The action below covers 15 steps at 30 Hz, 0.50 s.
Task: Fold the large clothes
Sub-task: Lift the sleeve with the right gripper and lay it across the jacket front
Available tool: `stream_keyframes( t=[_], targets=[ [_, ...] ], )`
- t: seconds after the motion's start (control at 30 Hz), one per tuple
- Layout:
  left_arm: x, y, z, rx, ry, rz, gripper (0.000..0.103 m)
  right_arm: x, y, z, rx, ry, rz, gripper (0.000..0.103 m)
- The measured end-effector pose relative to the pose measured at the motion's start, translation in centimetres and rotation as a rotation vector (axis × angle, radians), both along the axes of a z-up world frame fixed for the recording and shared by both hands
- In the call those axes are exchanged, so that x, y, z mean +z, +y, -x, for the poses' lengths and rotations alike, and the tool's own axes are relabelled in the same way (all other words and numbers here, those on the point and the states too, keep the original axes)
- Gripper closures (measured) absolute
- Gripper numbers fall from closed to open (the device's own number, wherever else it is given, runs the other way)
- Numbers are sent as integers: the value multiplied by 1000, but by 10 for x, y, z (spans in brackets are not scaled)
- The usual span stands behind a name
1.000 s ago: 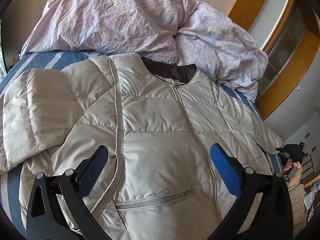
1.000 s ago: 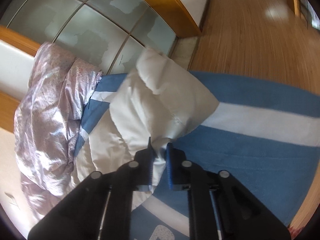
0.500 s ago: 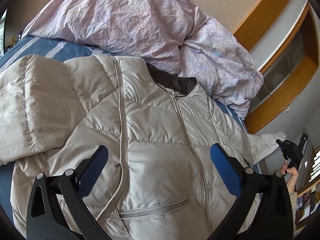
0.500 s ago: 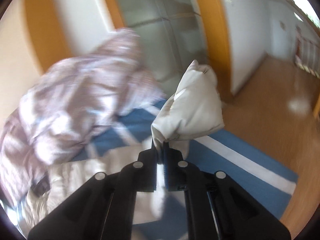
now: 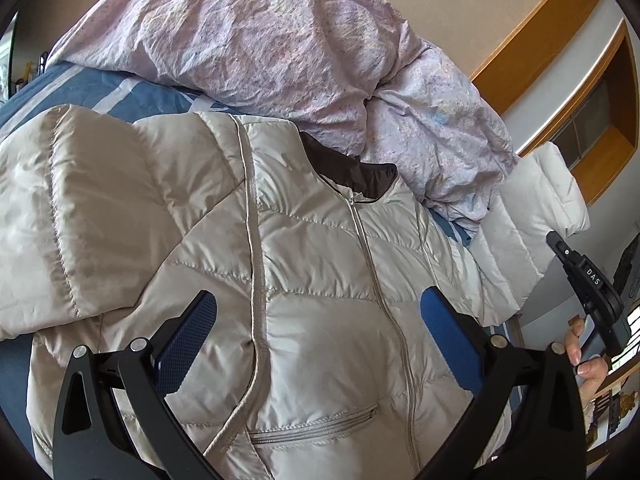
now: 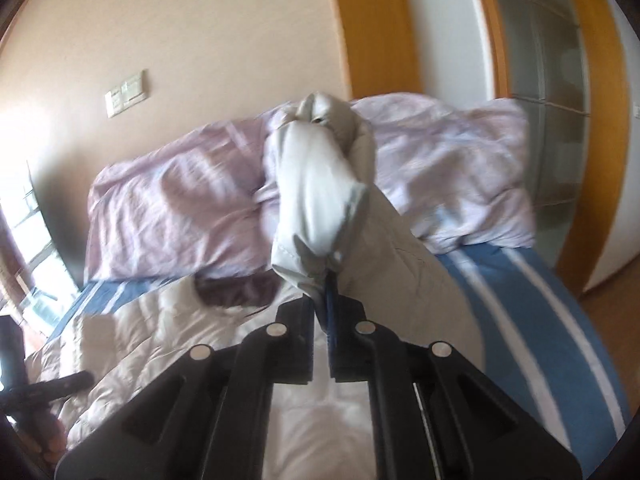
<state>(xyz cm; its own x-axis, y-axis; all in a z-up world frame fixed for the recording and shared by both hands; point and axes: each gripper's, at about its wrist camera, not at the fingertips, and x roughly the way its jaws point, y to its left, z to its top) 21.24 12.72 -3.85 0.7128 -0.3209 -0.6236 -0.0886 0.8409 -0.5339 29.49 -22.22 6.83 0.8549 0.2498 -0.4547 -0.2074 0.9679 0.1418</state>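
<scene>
A beige quilted puffer jacket (image 5: 320,280) lies zipped, front up, on the blue striped bed, its dark collar (image 5: 348,168) toward the duvet. One sleeve (image 5: 72,216) is folded across the chest at the left. My left gripper (image 5: 318,316) hovers open over the jacket's front, nothing between its blue pads. My right gripper (image 6: 325,304) is shut on the cuff of the other sleeve (image 6: 320,184), which stands lifted above the bed. In the left wrist view that raised sleeve (image 5: 532,216) hangs from the right gripper (image 5: 554,240) at the right edge, held by a hand (image 5: 588,360).
A crumpled lilac duvet (image 5: 280,40) is heaped at the head of the bed against the beige wall. Blue-and-white striped sheet (image 6: 540,320) shows beside the jacket. A wood-framed glass door (image 6: 540,100) and wooden floor lie past the bed's right side.
My right gripper has swung up and rolled, lifting the sleeve cuff off the bed toward the jacket's body. The left gripper drifted slightly over the jacket and stayed open.
</scene>
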Motion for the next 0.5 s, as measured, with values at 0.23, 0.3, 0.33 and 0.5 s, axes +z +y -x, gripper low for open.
stream_keyframes(
  t=[0.23, 0.3, 0.33, 0.5],
  targets=[
    [-3, 5, -3, 9, 16, 25, 1, -43, 69, -16, 143, 184, 9, 97],
    [-3, 6, -5, 10, 19, 35, 1, -59, 83, -17, 168, 227, 28, 97],
    [-4, 6, -6, 8, 22, 42, 1, -64, 89, -18, 175, 243, 33, 97],
    [-5, 6, -8, 2, 26, 52, 1, -81, 110, -22, 200, 303, 48, 97]
  ],
)
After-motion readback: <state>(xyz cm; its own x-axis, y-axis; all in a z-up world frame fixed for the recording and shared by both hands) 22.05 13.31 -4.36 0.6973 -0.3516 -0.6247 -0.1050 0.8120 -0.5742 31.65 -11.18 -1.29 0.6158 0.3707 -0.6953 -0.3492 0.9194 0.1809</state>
